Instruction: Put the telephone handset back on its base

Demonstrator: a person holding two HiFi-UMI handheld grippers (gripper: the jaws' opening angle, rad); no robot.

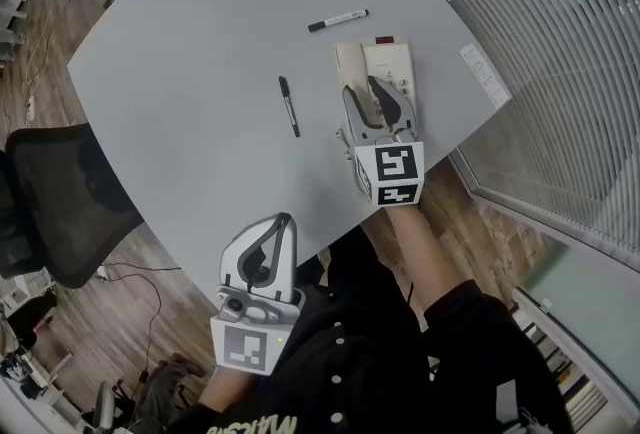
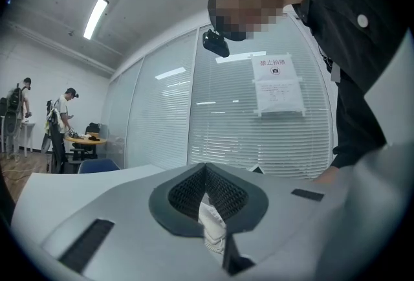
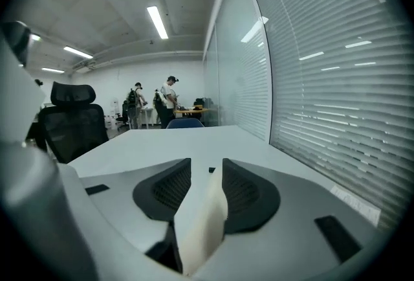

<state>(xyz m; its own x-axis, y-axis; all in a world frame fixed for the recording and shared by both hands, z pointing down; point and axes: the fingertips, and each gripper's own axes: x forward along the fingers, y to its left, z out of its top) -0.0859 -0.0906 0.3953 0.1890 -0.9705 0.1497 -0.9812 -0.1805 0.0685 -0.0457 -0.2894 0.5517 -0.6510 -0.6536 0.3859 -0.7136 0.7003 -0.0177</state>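
Note:
The cream telephone base lies on the grey table near its right edge. My right gripper hovers over the base's near end, pointing away from me. In the right gripper view a cream handset stands between the two dark pads, and the gripper is shut on it. My left gripper hangs off the table's near edge, close to my body. Its jaws meet at the tips and hold nothing.
A black pen lies left of the base, and a white marker with a black cap lies beyond it. A paper label is on the table's right rim. A black office chair stands at the left; window blinds run along the right.

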